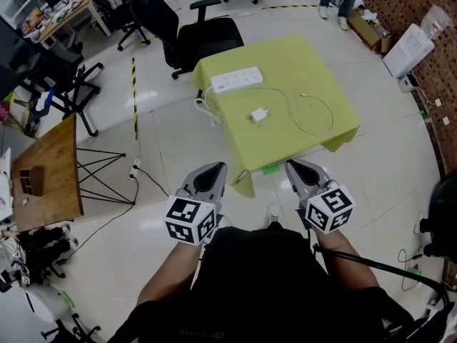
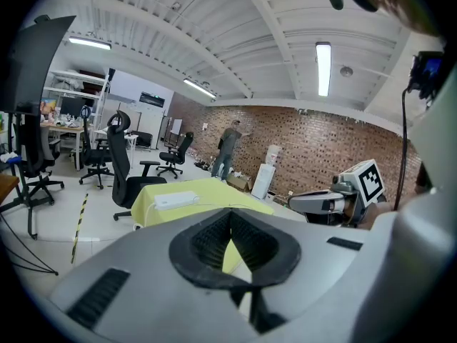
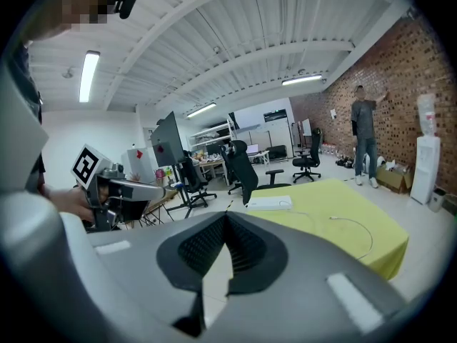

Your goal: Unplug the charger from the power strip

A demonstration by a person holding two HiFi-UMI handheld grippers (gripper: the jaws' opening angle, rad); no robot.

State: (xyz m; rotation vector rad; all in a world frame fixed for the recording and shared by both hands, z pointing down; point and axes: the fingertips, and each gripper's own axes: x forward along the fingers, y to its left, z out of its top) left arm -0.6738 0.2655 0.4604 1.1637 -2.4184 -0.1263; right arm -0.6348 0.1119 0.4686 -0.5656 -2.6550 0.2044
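We stand short of the yellow-clothed table (image 1: 325,91), with bare floor (image 1: 171,134) open on either side. A black office chair (image 1: 203,34) crowds the far-left corner. The left gripper (image 1: 216,168) and right gripper (image 1: 294,166) hang before the near edge, both with jaws pressed together on nothing. The white charger (image 1: 258,114) lies mid-table (a thin cable (image 1: 318,123) loops to its right), apart from the white power strip (image 1: 236,79) near the far edge.

black office chair (image 1: 207,38) beside yellow table (image 1: 314,70) | wooden desk (image 1: 50,170) left | water dispenser (image 1: 407,48) right
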